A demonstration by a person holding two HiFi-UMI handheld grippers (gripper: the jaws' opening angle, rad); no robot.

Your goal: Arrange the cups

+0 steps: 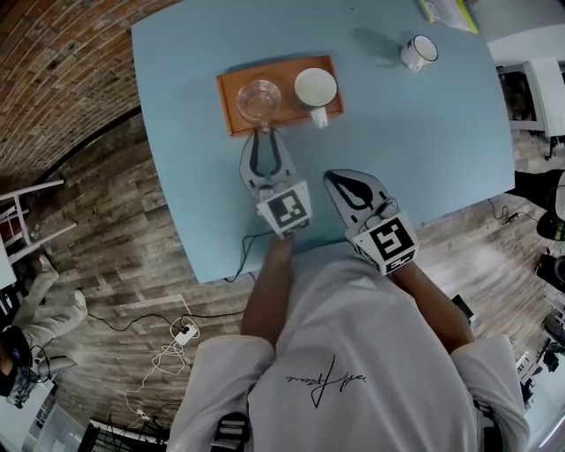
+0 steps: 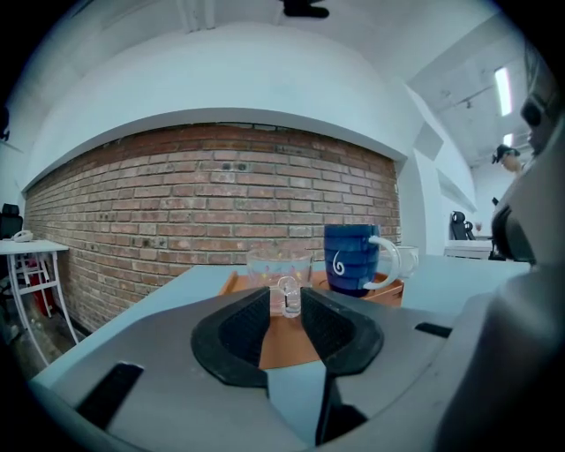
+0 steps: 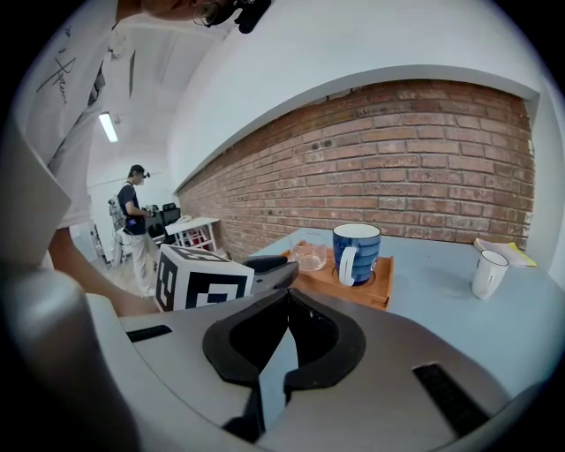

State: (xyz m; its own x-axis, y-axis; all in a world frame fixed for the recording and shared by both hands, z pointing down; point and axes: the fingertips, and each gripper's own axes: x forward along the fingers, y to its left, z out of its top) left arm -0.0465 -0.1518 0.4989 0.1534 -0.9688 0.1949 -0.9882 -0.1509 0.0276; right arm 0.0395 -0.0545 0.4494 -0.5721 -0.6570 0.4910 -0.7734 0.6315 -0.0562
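An orange tray [image 1: 233,120] lies on the light-blue table [image 1: 424,150]. On it stand a clear glass cup [image 1: 259,100] at the left and a blue mug [image 1: 315,88] with a white inside at the right. My left gripper [image 1: 265,134] reaches the tray's near edge. In the left gripper view the glass cup's [image 2: 278,263] small handle sits between the jaws of the open left gripper [image 2: 287,297], with the pads just off it. The blue mug [image 2: 350,258] stands to the right behind it. My right gripper [image 1: 338,179] hovers shut and empty over the table's near part, right of the left one.
A white mug [image 1: 418,52] stands alone at the table's far right, also in the right gripper view [image 3: 488,273]. Yellow-green papers [image 1: 450,11] lie at the far corner. The table's near edge is by my body. Cables and a power strip [image 1: 184,334] lie on the wooden floor.
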